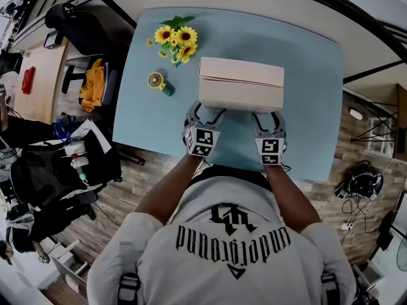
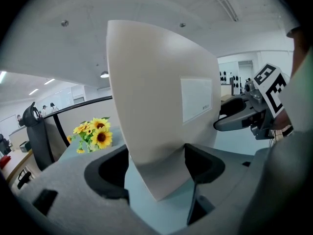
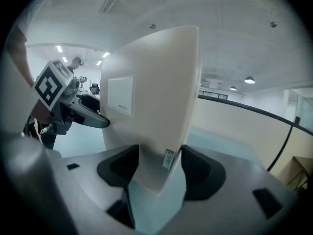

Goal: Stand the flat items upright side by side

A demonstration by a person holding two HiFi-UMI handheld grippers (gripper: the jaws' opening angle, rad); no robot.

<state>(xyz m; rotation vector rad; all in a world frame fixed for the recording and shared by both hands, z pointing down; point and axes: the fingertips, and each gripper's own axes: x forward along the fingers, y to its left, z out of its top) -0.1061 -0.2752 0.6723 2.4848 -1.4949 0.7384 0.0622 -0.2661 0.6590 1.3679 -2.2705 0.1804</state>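
Observation:
A beige flat box (image 1: pixel 240 84) stands on its long edge on the light blue table (image 1: pixel 305 107), with its broad white-labelled face toward me. My left gripper (image 1: pixel 205 116) is shut on the box's lower left corner. In the left gripper view the box (image 2: pixel 156 106) fills the gap of that gripper (image 2: pixel 156 165), both pads against its faces. My right gripper (image 1: pixel 268 121) is shut on the lower right corner. The right gripper view shows the box (image 3: pixel 151 106) wedged in this gripper (image 3: pixel 159 168). Whether the box is one item or two pressed together I cannot tell.
A bunch of sunflowers (image 1: pixel 177 43) lies at the table's far left, with a small yellow and green object (image 1: pixel 159 81) just in front of it. Left of the table are a black chair (image 1: pixel 70 18), an orange cloth (image 1: pixel 94 84) and bags on the floor. The table's near edge is right under my grippers.

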